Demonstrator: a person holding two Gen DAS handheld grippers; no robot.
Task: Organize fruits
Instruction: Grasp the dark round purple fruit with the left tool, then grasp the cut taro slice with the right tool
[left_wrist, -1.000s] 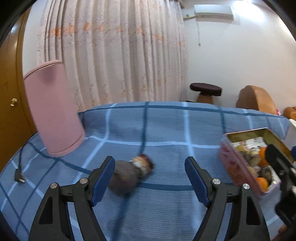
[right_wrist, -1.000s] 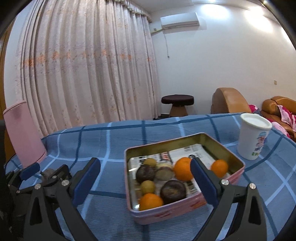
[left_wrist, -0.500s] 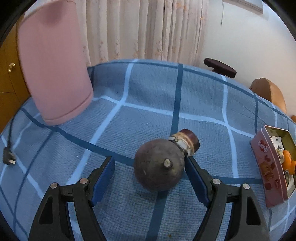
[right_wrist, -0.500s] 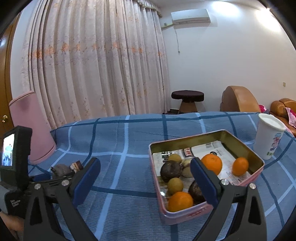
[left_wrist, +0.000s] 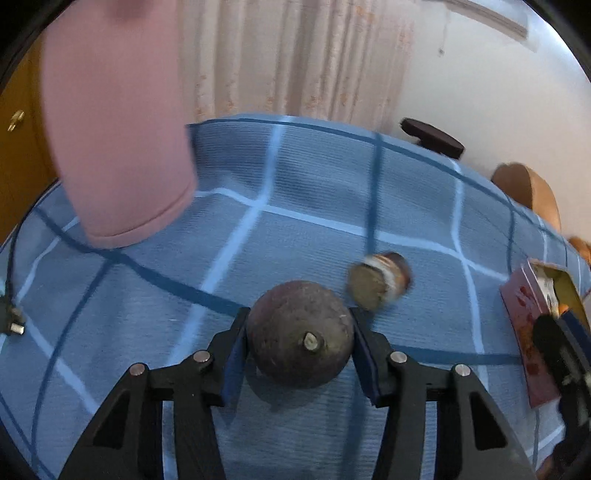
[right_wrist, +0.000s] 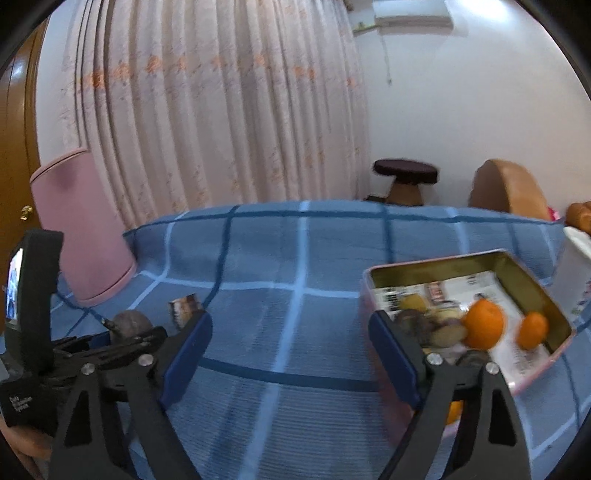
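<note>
While its fingers close, the left gripper clasps the round dark-purple fruit on the blue checked cloth covering the counter. The right gripper, fingers wide but closing on nothing, hovers beside the pink rectangular tin of oranges and dark fruits.

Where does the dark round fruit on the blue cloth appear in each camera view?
Left wrist: dark round fruit low centre, between the left gripper pads, its jaws closing.
Right wrist: far left, behind the black gripper.
Shared landmark: pink bin.
</note>
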